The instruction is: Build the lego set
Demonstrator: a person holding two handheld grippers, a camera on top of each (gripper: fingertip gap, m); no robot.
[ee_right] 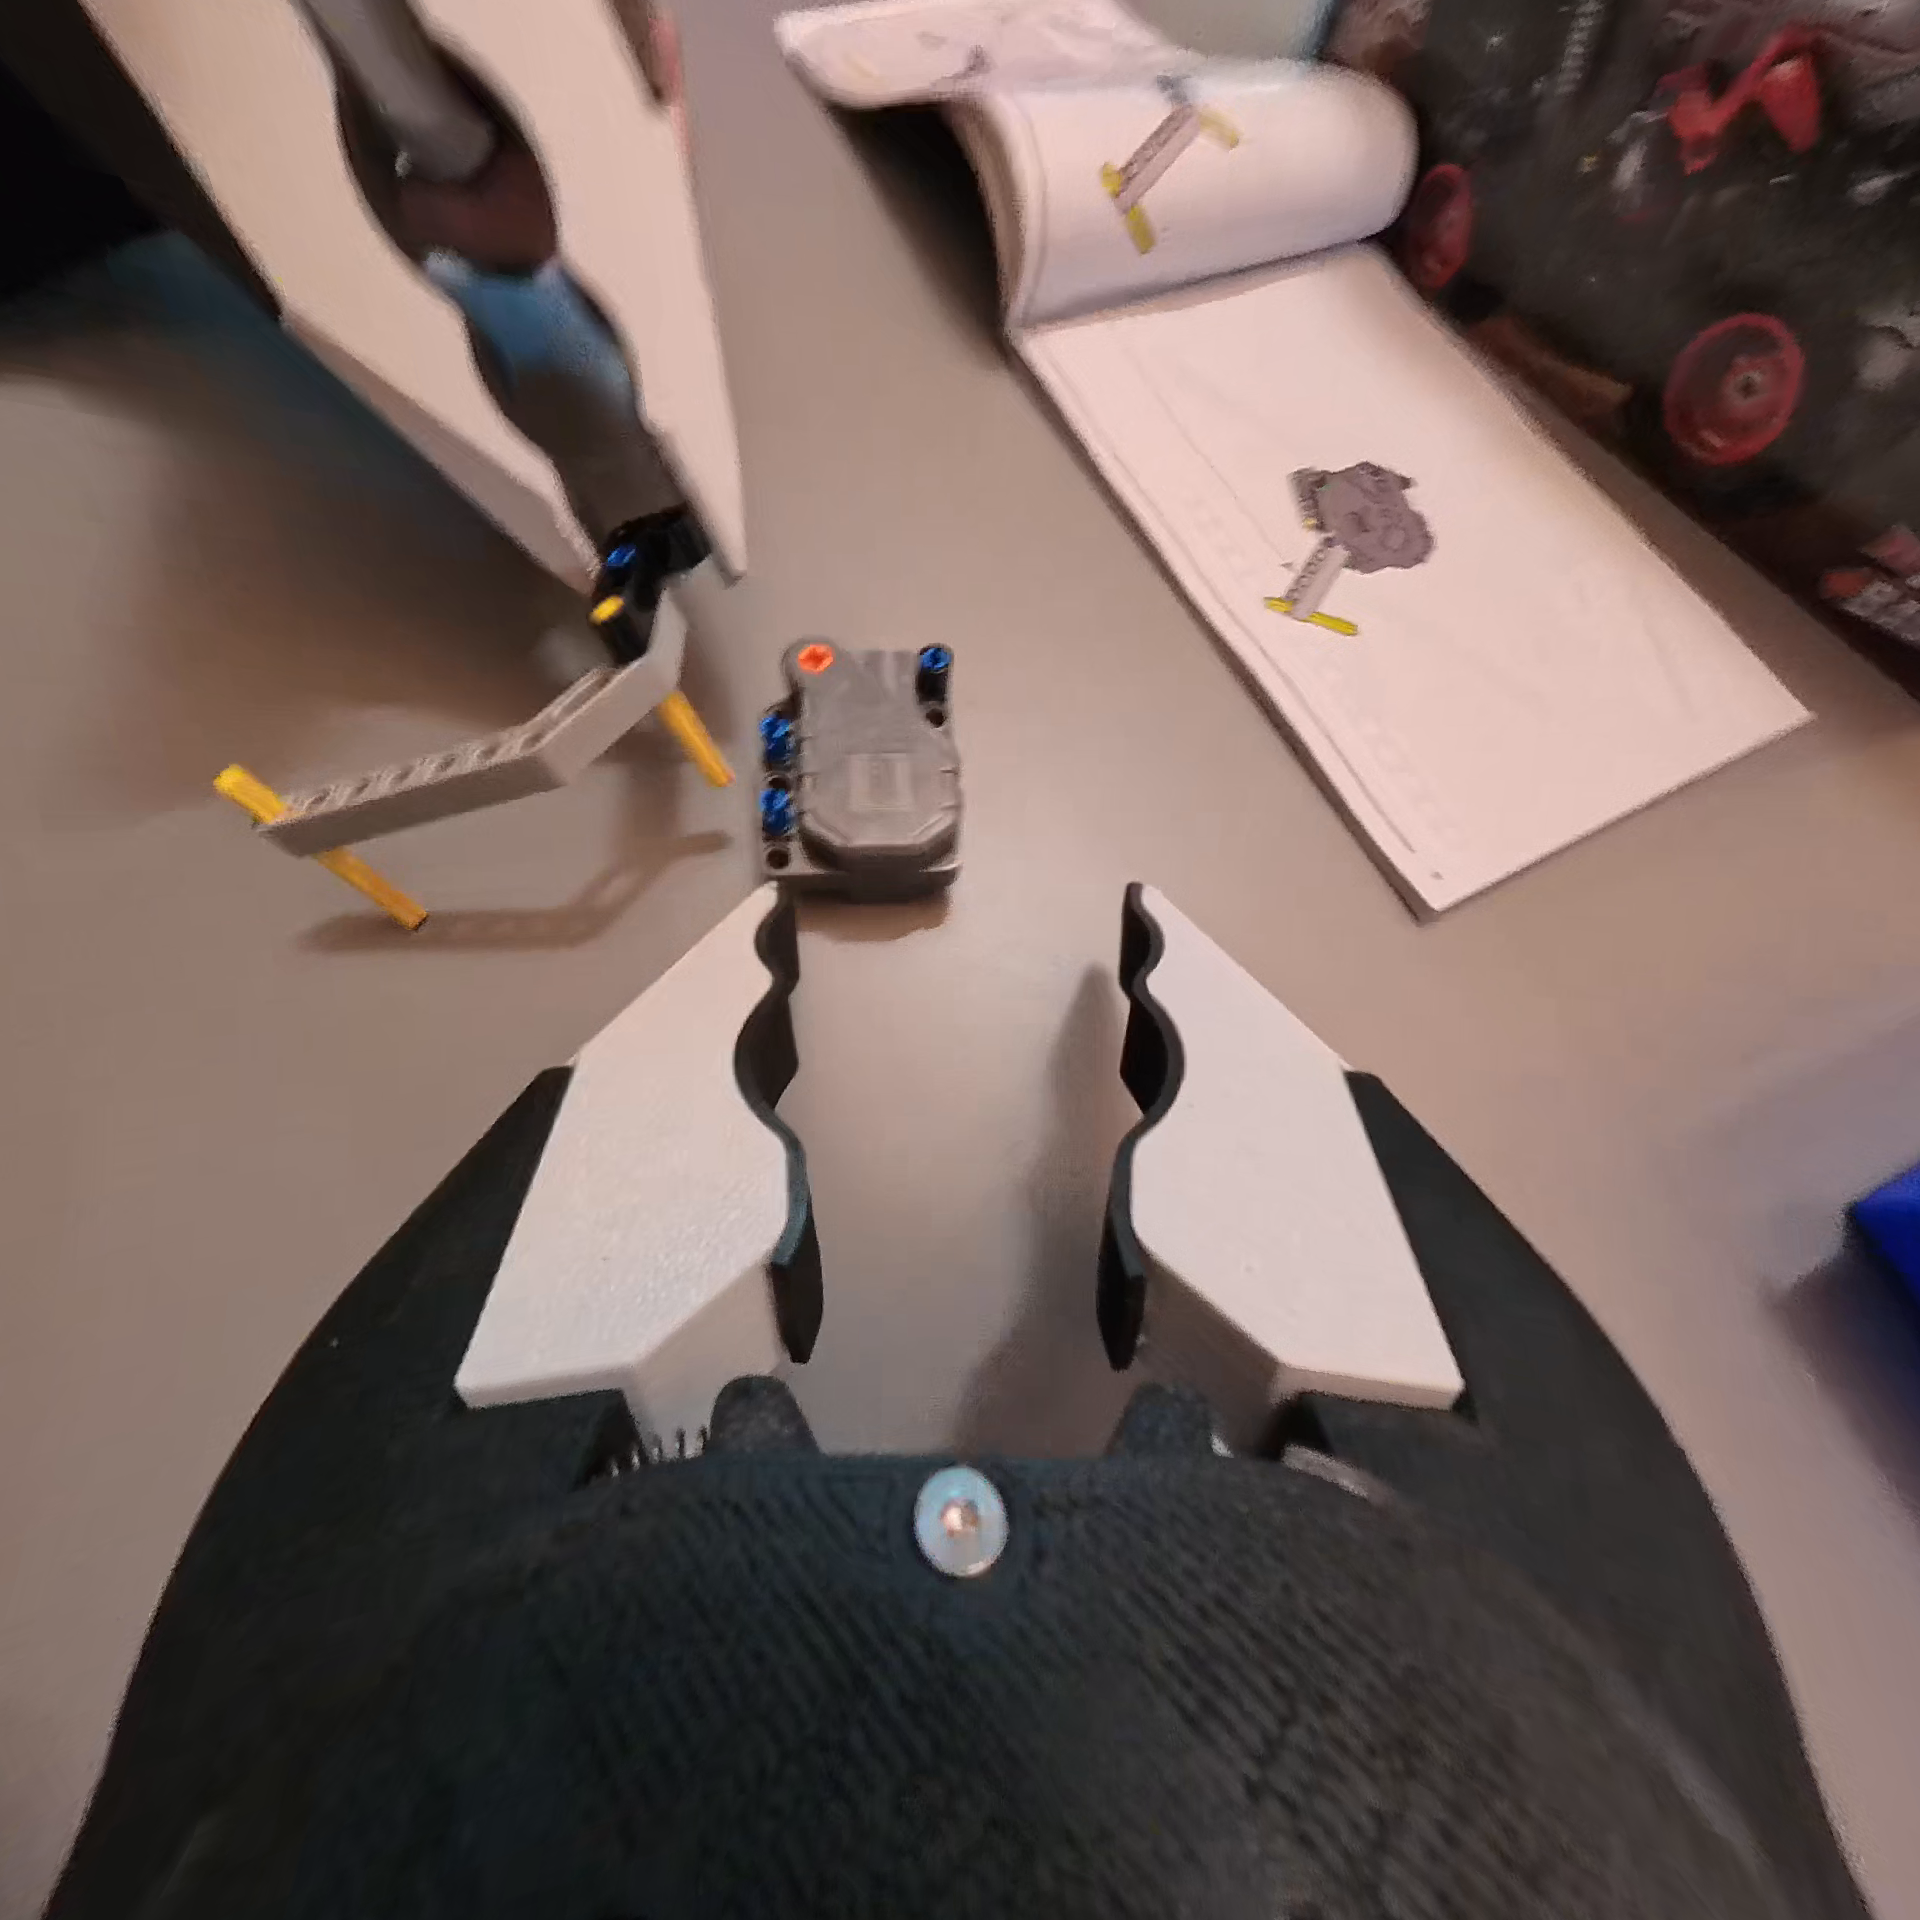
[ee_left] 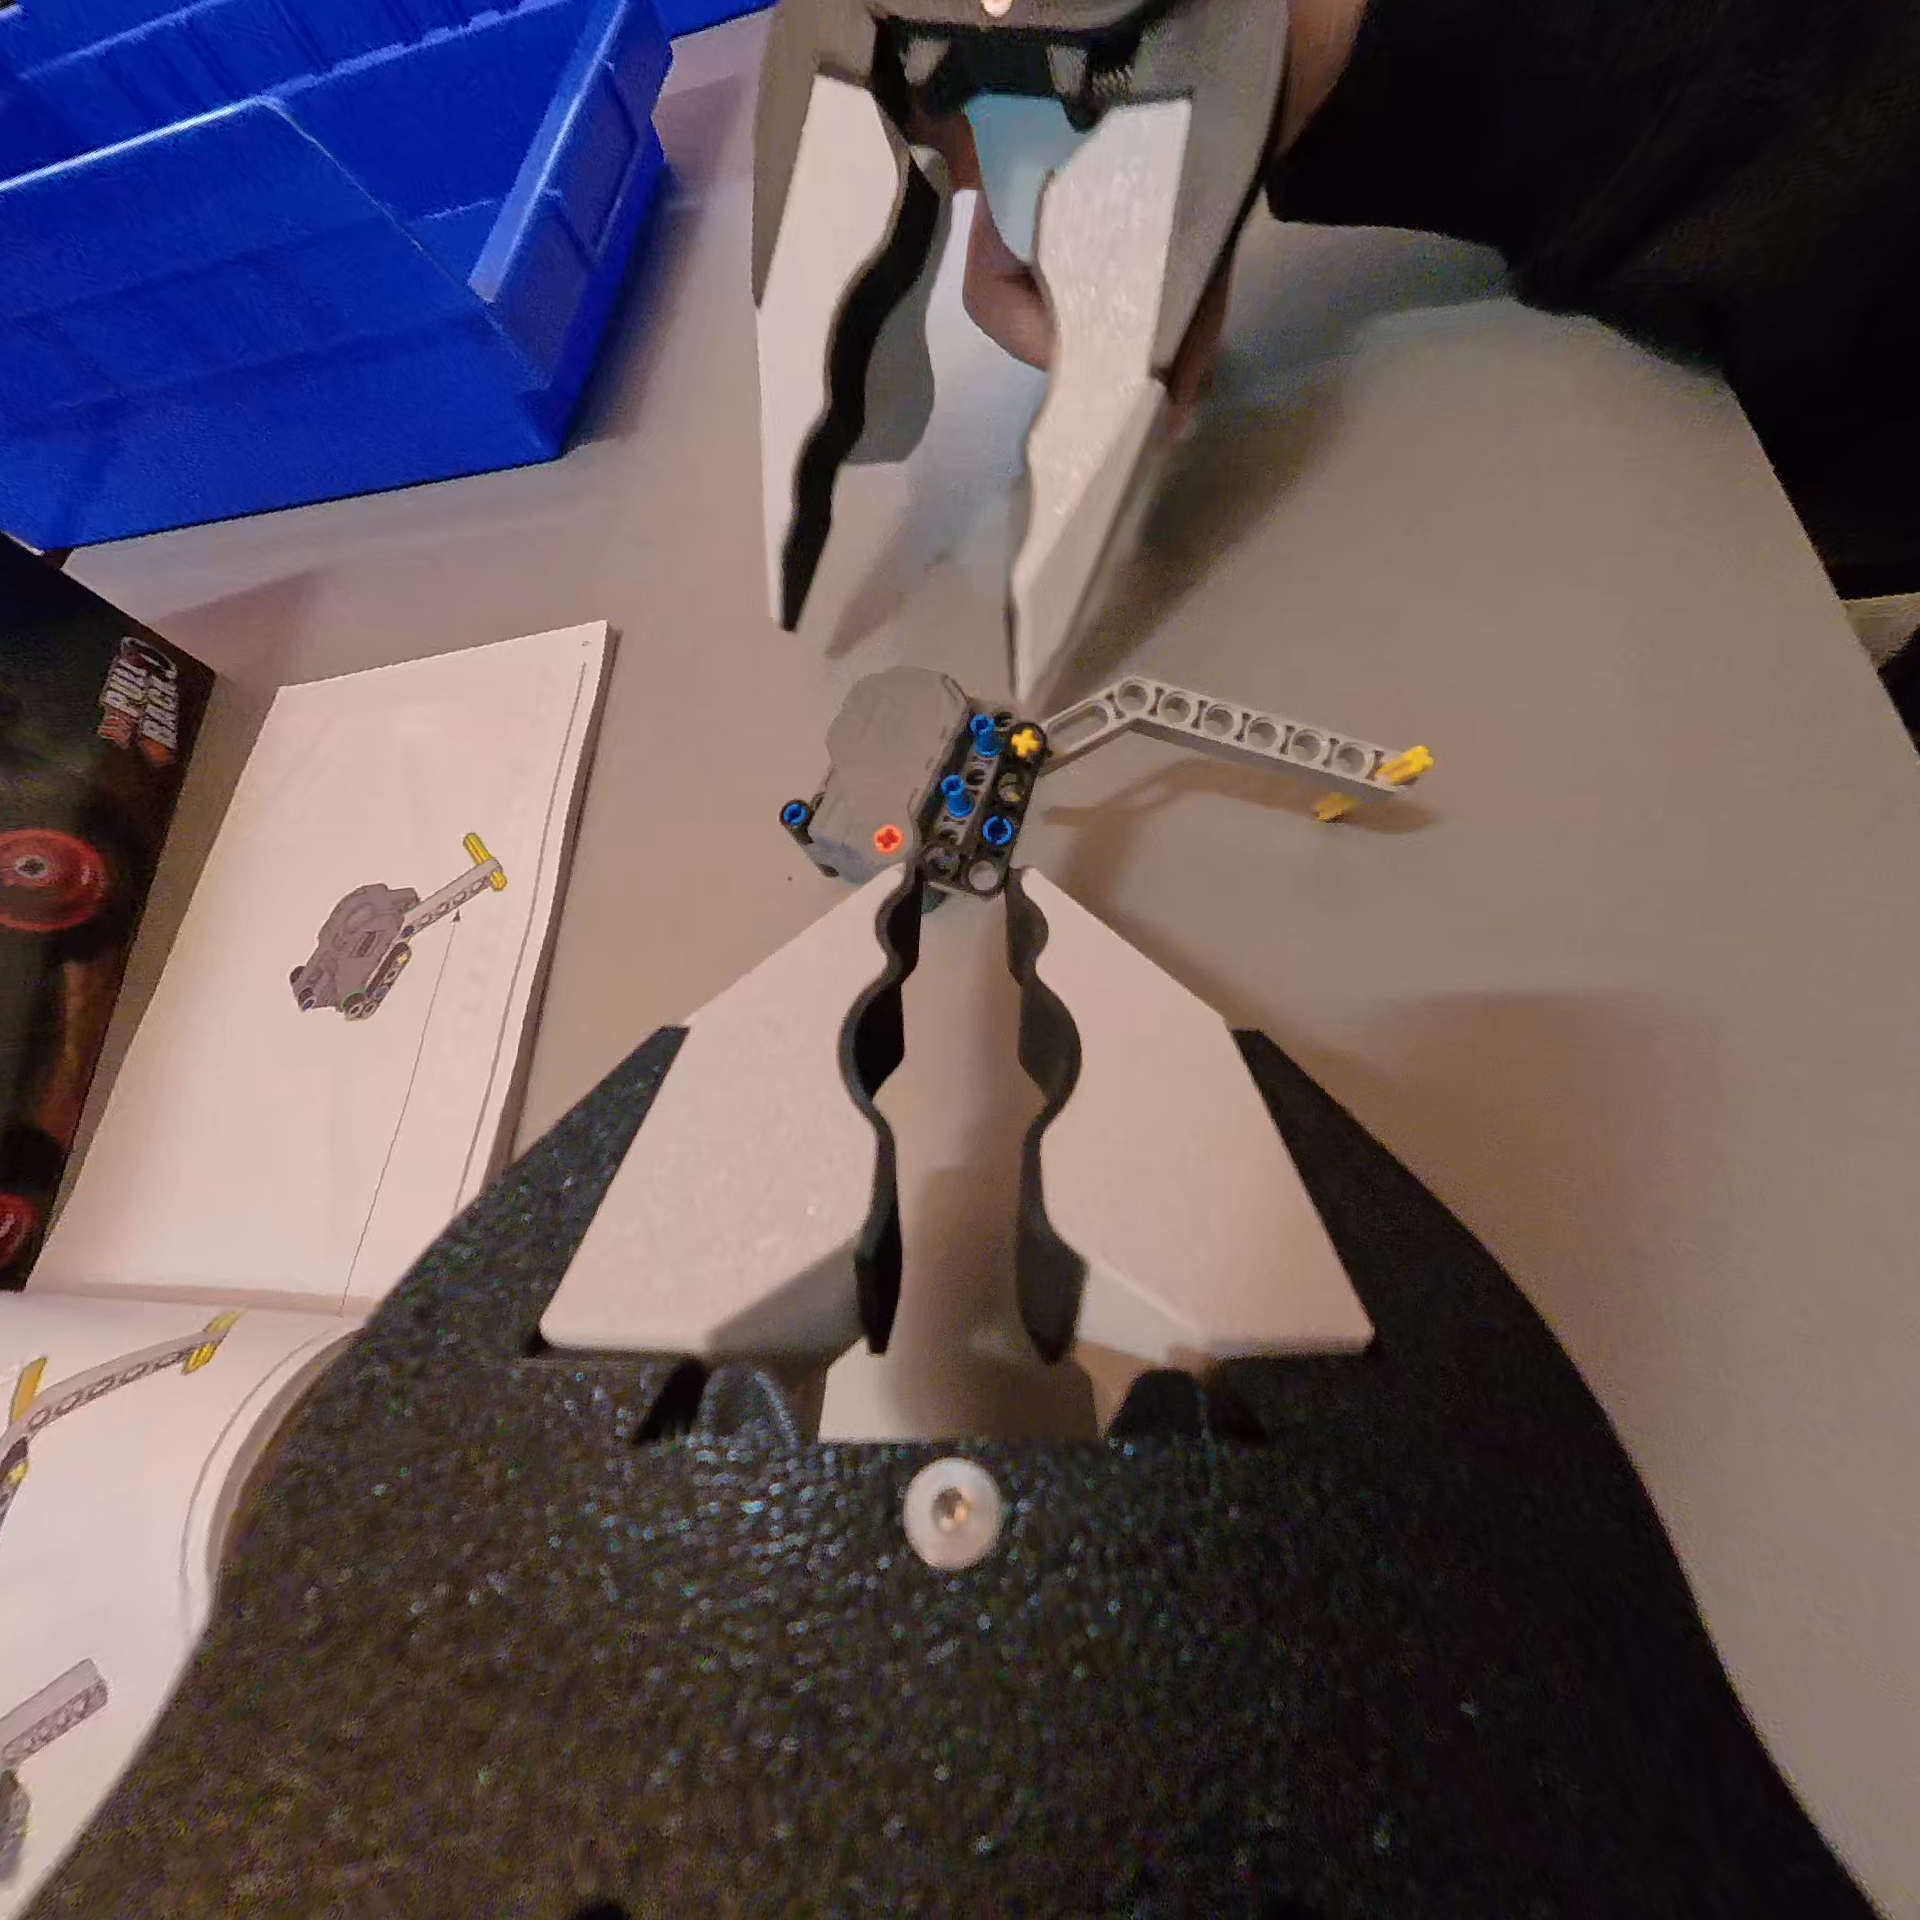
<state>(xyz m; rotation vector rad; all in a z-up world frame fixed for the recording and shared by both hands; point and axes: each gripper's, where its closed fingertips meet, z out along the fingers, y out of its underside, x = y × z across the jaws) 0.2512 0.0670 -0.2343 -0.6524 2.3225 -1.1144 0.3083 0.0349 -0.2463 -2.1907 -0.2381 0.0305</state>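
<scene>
Bins of blue plastic upper left and the open booklet lie aside. Right gripper gapes wide, empty, before the central motor block: light, rigid, slick, best gripped by its flat flanks. Left gripper pinches the black frame bearing the bent beam; protruding blue pins may snag.

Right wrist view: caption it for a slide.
Open right gripper faces grey motor block; left gripper pinches black frame bearing bent beam.
</scene>
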